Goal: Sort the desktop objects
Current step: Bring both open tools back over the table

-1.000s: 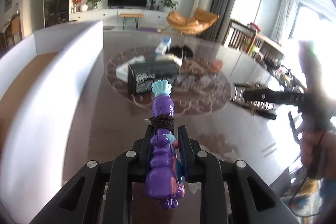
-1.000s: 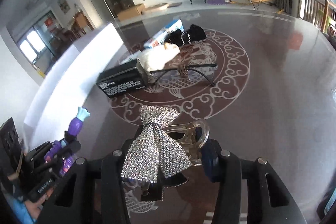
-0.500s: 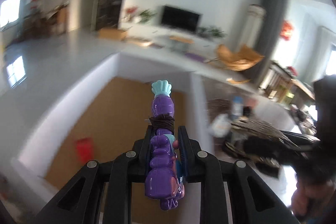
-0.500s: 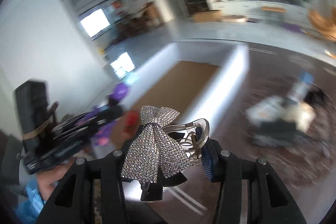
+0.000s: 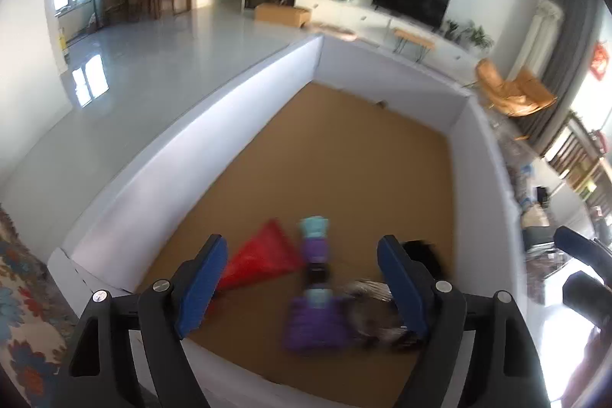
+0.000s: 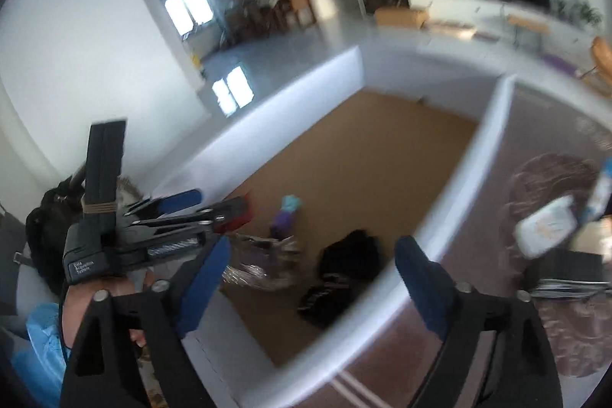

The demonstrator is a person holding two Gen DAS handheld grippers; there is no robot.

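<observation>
Left tool (image 5: 298, 280) jaws opening, spread wide, pads clear of everything; it hangs over the white-walled box (image 5: 244, 109) with the brown cardboard floor; purple toy (image 5: 315, 316) sits blurred in the frame between the jaws, not pinched, over the box floor near the front wall; can't tell if it is resting or mid-air; sparkly bow hair clip (image 5: 373, 308) just right of it, also blurred; red triangular piece (image 5: 264, 257) on the floor to the left, black item (image 5: 424, 255) further right by the wall.

Right tool (image 6: 311, 272) jaws opening too, spread wide, nothing between the pads; it sits over the box's near-right wall; in this view the bow clip (image 6: 260, 259) and purple toy (image 6: 285, 217) lie low in the box, black item (image 6: 344, 270) beside them; the other tool shows at left, gripped by a hand (image 6: 95, 304).

Beyond the box wall: dark patterned worktop (image 6: 516, 324) with the leftover clutter at right, incl. a black box (image 6: 570, 270); living room behind.
</observation>
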